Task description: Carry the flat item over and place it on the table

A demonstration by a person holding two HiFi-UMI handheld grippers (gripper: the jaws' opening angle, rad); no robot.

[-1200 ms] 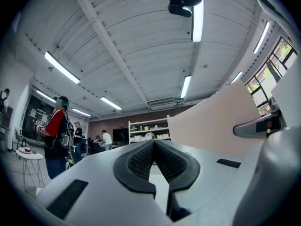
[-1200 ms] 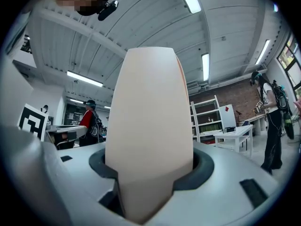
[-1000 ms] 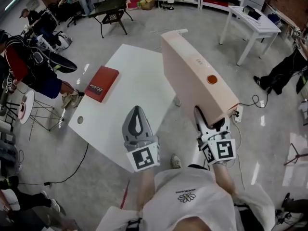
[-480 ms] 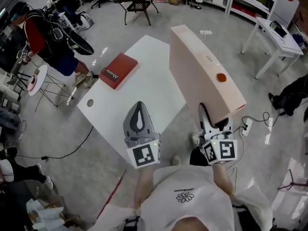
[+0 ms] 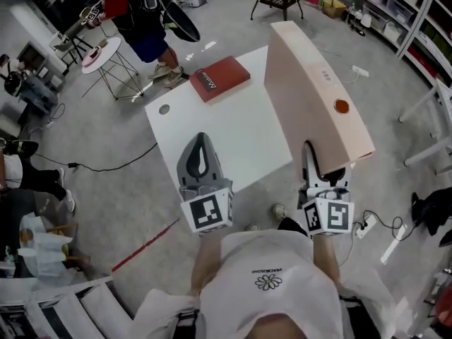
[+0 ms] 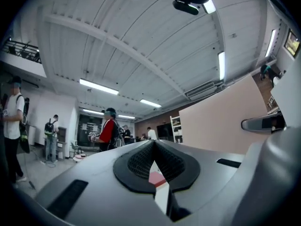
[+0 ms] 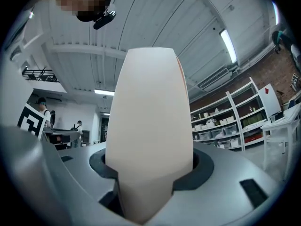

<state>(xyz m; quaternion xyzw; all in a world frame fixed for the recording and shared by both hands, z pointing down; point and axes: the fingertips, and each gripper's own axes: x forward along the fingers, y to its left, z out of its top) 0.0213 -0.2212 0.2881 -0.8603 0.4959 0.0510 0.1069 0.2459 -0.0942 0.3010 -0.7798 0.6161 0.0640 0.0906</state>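
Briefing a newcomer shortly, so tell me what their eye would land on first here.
The long pale pink flat box dominates, held on edge to the right of the white table, its near end clamped in the right gripper. Next comes the red book on the table's far corner, then the left gripper, shut and empty, over the table's near edge.

Two tongs: the left tongs (image 5: 201,143) and the right tongs (image 5: 316,162). One flat pink board (image 5: 311,90), held in the right tongs. Ahead of the left tongs, one white table (image 5: 233,129) with one red book (image 5: 219,79) on it; farther off, one round side table (image 5: 99,51).
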